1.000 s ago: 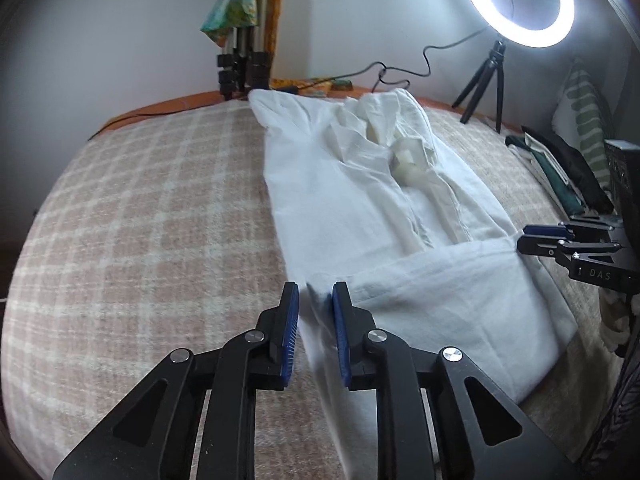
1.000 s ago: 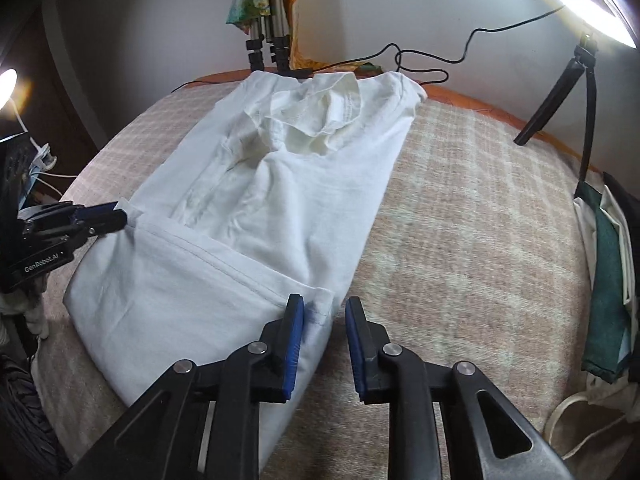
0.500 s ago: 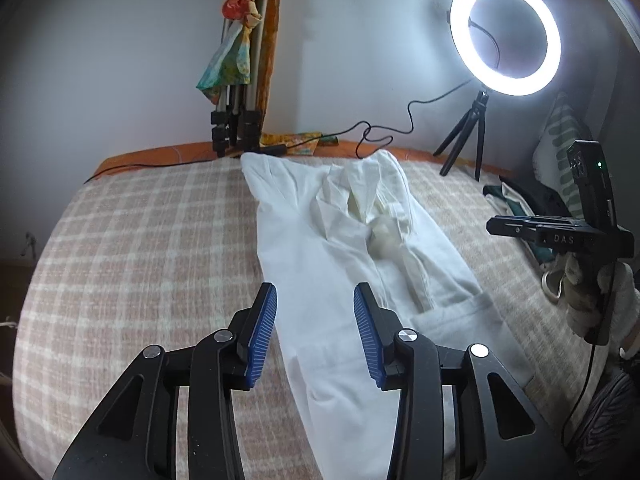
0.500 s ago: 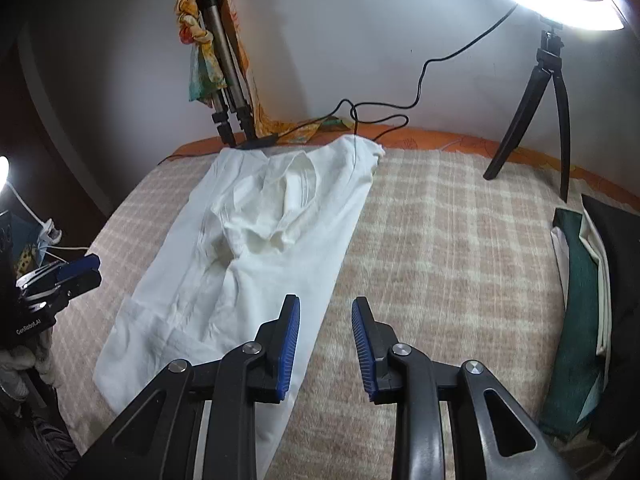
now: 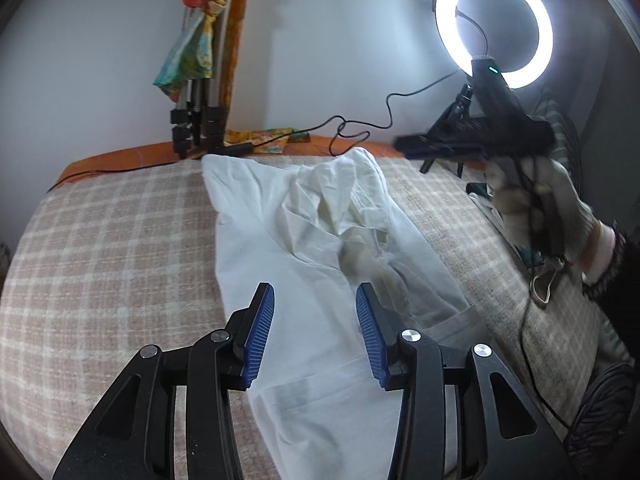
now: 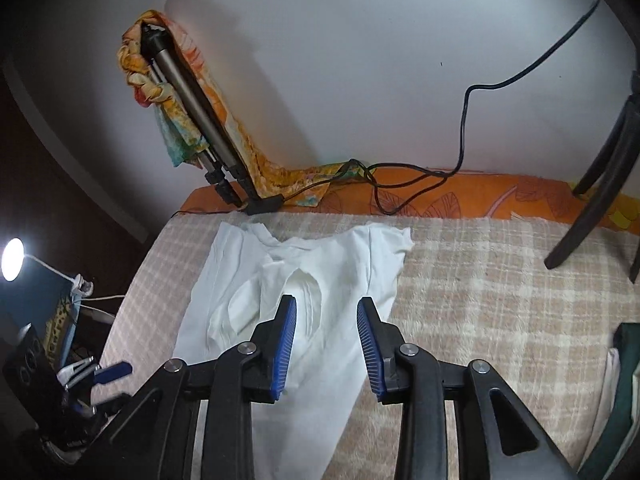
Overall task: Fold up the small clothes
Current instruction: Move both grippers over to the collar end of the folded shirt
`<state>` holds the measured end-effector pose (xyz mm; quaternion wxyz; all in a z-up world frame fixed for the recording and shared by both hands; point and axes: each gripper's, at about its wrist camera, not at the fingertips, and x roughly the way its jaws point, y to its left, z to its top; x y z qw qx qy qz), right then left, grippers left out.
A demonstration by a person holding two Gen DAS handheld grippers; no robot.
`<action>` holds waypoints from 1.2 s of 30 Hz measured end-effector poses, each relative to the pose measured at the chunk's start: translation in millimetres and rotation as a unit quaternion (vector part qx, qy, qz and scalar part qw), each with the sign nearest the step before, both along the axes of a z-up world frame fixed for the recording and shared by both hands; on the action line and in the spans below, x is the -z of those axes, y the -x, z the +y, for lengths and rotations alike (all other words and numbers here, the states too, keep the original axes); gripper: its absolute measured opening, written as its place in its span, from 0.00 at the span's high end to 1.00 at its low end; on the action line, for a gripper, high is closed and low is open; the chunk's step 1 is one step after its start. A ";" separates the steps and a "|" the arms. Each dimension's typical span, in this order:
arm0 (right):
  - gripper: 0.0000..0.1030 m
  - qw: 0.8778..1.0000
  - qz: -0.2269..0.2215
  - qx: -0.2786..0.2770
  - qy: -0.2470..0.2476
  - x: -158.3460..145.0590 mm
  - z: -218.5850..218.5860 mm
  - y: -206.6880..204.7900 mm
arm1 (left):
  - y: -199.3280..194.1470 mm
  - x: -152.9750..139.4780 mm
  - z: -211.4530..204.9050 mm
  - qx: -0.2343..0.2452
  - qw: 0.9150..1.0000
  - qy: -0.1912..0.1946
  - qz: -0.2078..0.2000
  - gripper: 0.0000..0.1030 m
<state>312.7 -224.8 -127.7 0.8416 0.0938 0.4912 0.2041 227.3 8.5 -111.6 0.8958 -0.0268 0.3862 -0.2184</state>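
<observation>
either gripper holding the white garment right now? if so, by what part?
Nothing is held. The left gripper and right gripper both have jaws open above the white garment, which lies on the checked blanket.

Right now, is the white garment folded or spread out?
Partly folded: the white garment lies lengthwise, its sides turned in, hem flap doubled over, on the checked blanket.

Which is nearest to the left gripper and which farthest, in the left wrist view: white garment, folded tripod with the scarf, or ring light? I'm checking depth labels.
From the left gripper:
1. White garment, directly beneath and ahead of the open fingers, on the checked blanket.
2. Folded tripod, far left against the wall.
3. Ring light, far right, high; roughly as distant as the tripod, too close to call.
</observation>
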 end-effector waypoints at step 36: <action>0.63 0.992 0.069 0.061 0.091 28.3 -8.5 -62.4 | -31.5 -7.6 -10.3 0.036 0.999 0.006 -0.016 0.58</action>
